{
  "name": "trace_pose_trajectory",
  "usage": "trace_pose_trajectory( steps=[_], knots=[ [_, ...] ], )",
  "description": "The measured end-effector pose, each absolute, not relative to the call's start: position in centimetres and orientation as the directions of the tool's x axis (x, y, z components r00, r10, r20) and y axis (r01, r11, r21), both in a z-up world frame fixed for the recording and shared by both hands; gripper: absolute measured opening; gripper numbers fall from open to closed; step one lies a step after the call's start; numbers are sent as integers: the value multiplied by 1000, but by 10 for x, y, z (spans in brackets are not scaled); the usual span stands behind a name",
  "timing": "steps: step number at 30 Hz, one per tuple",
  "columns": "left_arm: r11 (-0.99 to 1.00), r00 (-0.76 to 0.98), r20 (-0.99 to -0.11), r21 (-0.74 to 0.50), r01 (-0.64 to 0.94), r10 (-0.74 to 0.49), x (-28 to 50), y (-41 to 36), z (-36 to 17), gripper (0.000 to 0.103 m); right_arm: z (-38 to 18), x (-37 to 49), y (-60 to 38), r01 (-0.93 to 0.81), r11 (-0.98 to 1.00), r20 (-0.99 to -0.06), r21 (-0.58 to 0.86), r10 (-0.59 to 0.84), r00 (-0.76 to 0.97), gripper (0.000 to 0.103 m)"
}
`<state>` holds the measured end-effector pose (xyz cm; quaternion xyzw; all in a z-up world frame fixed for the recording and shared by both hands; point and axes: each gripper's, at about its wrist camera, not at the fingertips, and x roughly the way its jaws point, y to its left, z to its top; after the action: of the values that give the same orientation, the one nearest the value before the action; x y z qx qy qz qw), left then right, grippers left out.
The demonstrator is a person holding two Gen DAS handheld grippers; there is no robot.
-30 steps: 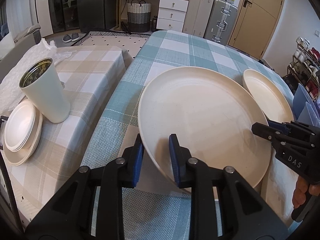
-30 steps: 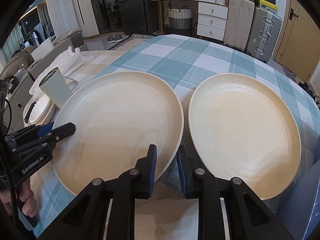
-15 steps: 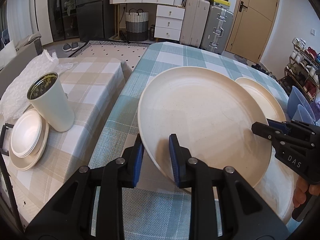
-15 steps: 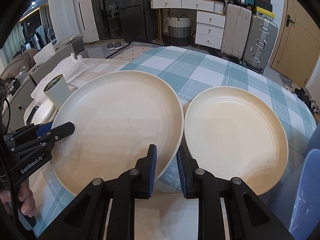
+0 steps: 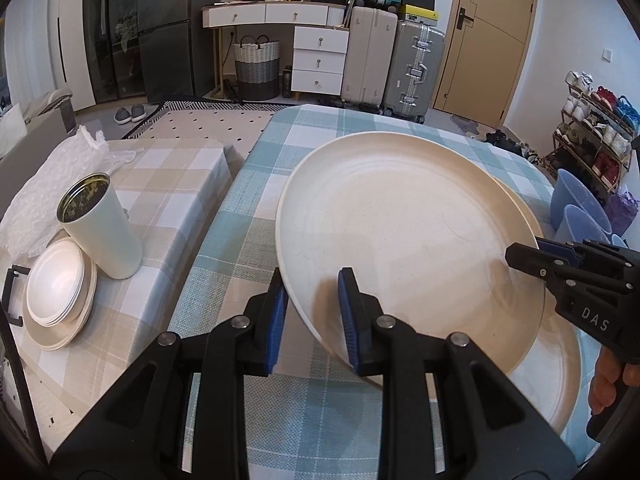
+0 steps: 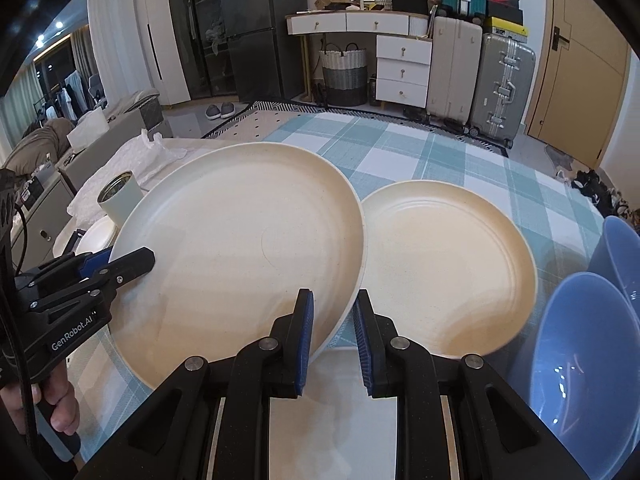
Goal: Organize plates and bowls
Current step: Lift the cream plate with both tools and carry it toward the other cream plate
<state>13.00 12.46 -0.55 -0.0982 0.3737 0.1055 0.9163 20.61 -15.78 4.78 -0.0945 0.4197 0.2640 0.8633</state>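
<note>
Nearest the lenses, the left gripper (image 5: 310, 312) and the right gripper (image 6: 332, 332) each clamp blue-padded fingers (image 5: 347, 312) on opposite edges of one large cream plate (image 5: 400, 232), which is held tilted above the teal-checked table (image 5: 248, 216). The plate is matte, faintly speckled, round, with a shallow raised rim and a faint ring at its centre. Just beside it a second cream plate (image 6: 444, 268) lies flat on the cloth; in the left wrist view the held plate hides most of it. Two blue bowls (image 6: 580, 344) sit at the right, cut off by the frame edge. Farther left, on a beige-checked surface (image 5: 160, 200), a white cylindrical cup (image 5: 100, 228) stands touching a stack of small white plates (image 5: 56, 292); its dark contents are hard to make out.
</note>
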Motion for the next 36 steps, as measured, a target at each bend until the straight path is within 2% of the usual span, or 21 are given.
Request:
trace_pose_trajectory(
  steps=[14, 36],
  knots=[
    [977, 718, -690, -78, -201, 92, 118, 80, 12, 23, 69, 182, -198, -486, 873, -757, 44, 347, 554, 21],
    [995, 715, -697, -13, -97, 60, 92, 15, 7, 24, 67, 131, -256, -424, 904, -760, 55, 313, 569, 21]
  ],
)
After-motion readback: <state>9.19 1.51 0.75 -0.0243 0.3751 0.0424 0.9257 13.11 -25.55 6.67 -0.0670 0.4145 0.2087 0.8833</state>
